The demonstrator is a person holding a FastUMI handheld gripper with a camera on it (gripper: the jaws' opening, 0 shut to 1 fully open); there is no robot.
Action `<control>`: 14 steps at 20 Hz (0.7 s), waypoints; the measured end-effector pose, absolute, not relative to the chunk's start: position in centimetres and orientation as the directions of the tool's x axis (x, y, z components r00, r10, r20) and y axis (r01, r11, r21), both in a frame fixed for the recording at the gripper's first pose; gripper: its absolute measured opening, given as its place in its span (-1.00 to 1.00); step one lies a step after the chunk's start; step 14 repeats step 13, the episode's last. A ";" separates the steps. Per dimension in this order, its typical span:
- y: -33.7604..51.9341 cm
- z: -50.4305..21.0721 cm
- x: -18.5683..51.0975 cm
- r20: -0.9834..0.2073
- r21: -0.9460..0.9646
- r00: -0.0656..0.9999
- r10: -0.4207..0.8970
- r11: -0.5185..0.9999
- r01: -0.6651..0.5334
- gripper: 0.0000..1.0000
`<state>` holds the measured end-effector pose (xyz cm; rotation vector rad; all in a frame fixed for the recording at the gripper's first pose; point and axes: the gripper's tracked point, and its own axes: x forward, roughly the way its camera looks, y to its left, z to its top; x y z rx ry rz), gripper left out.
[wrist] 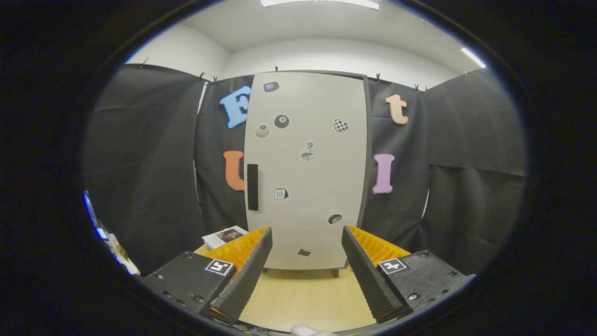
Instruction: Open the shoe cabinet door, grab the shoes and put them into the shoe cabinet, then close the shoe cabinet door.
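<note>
A tall pale shoe cabinet (308,186) stands upright on the wooden table, straight ahead beyond my fingers. Its door is closed and carries several small stickers. A black vertical handle (252,187) sits on the door's left side, above and a little beyond my left finger. My gripper (306,234) is open, its two fingers spread wide with nothing between them but the table and the cabinet's lower front. A small white rounded thing (310,331) peeks in just below the fingers; I cannot tell what it is.
The light wooden table (303,294) runs from under the fingers to the cabinet's short feet. A flat printed booklet (225,236) lies on the table left of the cabinet, behind my left finger. Black cloth walls close in on both sides and behind.
</note>
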<state>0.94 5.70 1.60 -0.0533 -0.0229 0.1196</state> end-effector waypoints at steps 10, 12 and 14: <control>4.4 1.3 0.6 0.022 -0.041 0.995 0.100 0.994 -0.099 0.96; 4.3 1.0 0.6 0.015 -0.039 0.995 0.100 0.994 -0.099 0.96; 4.2 0.9 0.6 0.013 -0.033 0.995 0.101 0.994 -0.100 0.96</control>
